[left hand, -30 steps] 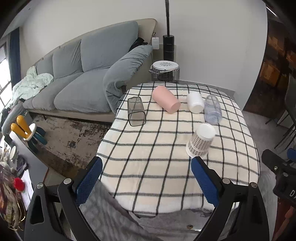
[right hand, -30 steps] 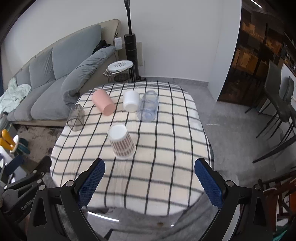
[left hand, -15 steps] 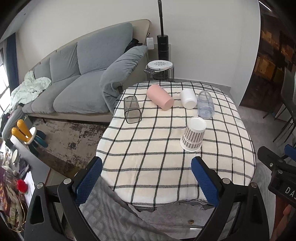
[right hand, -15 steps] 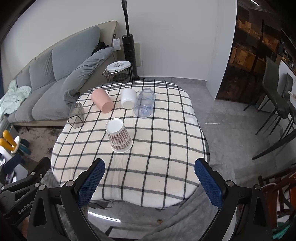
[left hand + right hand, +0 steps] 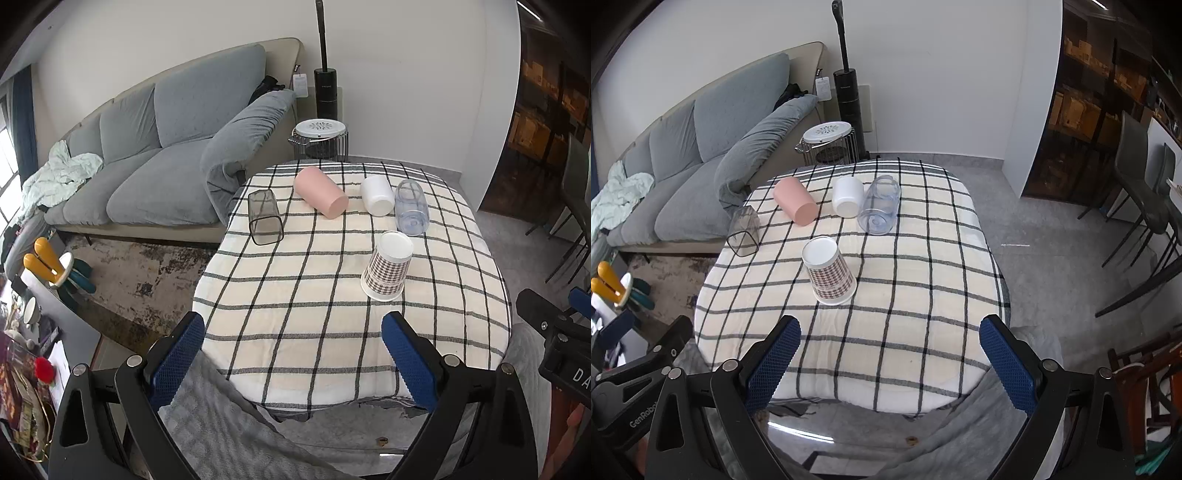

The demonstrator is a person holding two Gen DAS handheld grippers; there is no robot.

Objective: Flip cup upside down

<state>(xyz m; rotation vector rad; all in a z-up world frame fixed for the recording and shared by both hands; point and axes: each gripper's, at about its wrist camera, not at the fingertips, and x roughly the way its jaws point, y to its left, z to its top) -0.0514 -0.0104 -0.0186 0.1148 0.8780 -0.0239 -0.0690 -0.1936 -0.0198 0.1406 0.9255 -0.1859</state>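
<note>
Fingers (image 5: 1006, 363) spread, checked cup's (image 5: 829, 271) rim seemingly down.

A cream tablecloth (image 5: 332, 317) is showing a black grid of checks. On it, the paper cup (image 5: 386, 270) is wearing a brown-and-white houndstooth band with a white base and rim. The pink cup (image 5: 320, 192), white cup (image 5: 376, 194), clear bluish cup (image 5: 411, 212) and smoky grey tumbler (image 5: 264, 216) are appearing plain. The left gripper (image 5: 291, 360) and right gripper (image 5: 890, 363) are showing blue textured pads on black frames. The sofa (image 5: 155, 155) is appearing grey.
</note>
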